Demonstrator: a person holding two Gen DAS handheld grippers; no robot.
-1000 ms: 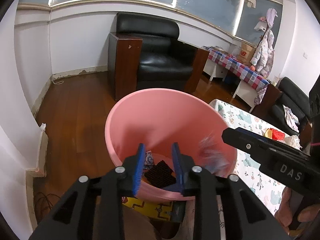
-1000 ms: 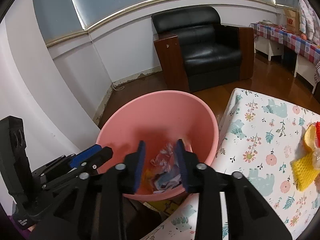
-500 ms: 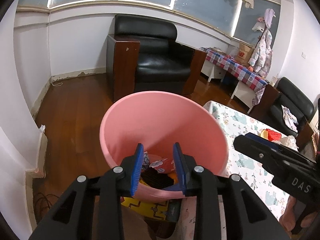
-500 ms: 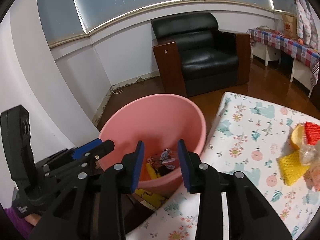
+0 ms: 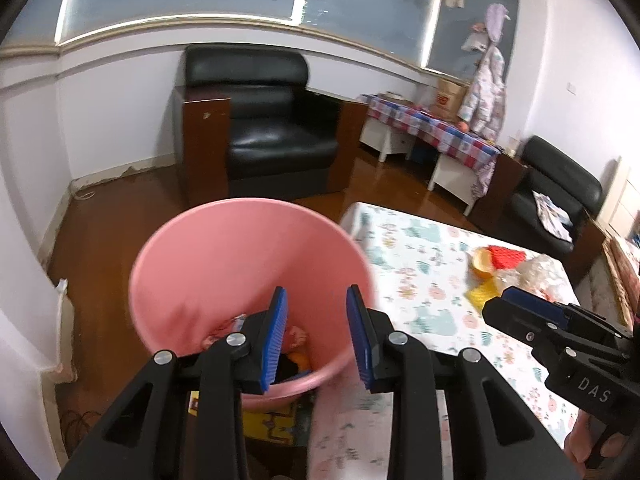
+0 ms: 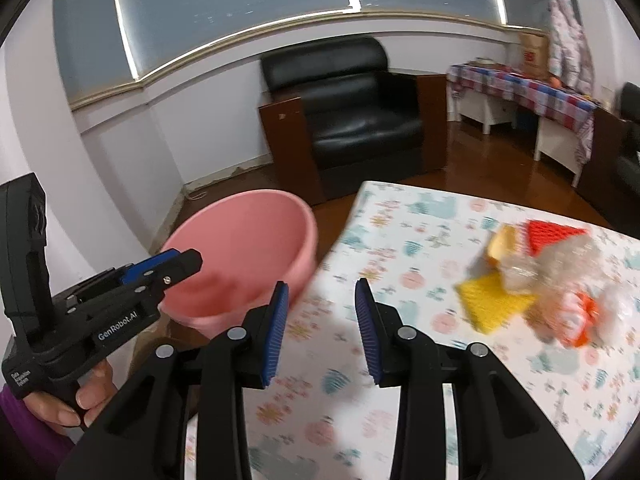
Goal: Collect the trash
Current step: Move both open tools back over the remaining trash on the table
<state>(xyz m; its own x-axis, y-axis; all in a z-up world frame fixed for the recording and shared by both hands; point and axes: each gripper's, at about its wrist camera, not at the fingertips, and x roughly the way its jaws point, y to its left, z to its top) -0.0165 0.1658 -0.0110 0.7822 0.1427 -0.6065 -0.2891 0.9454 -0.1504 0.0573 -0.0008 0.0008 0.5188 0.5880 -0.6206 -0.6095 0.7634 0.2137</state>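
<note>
A pink bin [image 5: 224, 264] stands on the floor at the table's left end, with several pieces of trash [image 5: 296, 336] at its bottom; it also shows in the right wrist view [image 6: 256, 248]. My left gripper [image 5: 316, 338] is open and empty, over the bin's near rim. My right gripper [image 6: 322, 330] is open and empty, above the floral tablecloth [image 6: 400, 264]. To its right lies a trash pile: yellow foam net [image 6: 492, 306], red foam net [image 6: 550, 234], orange peel [image 6: 502, 244], clear plastic [image 6: 560, 264]. The pile also shows in the left wrist view [image 5: 508, 268].
A black armchair [image 5: 260, 132] with wooden sides stands behind the bin. A side table with a checked cloth [image 5: 436, 132] and a second black sofa [image 5: 556, 196] are at the back right. A yellow box [image 5: 272, 420] lies under the bin.
The right gripper has swung right, from over the bin to over the tablecloth, and the trash pile is nearer. A wrapper dropped into the bin. The left gripper drew back slightly.
</note>
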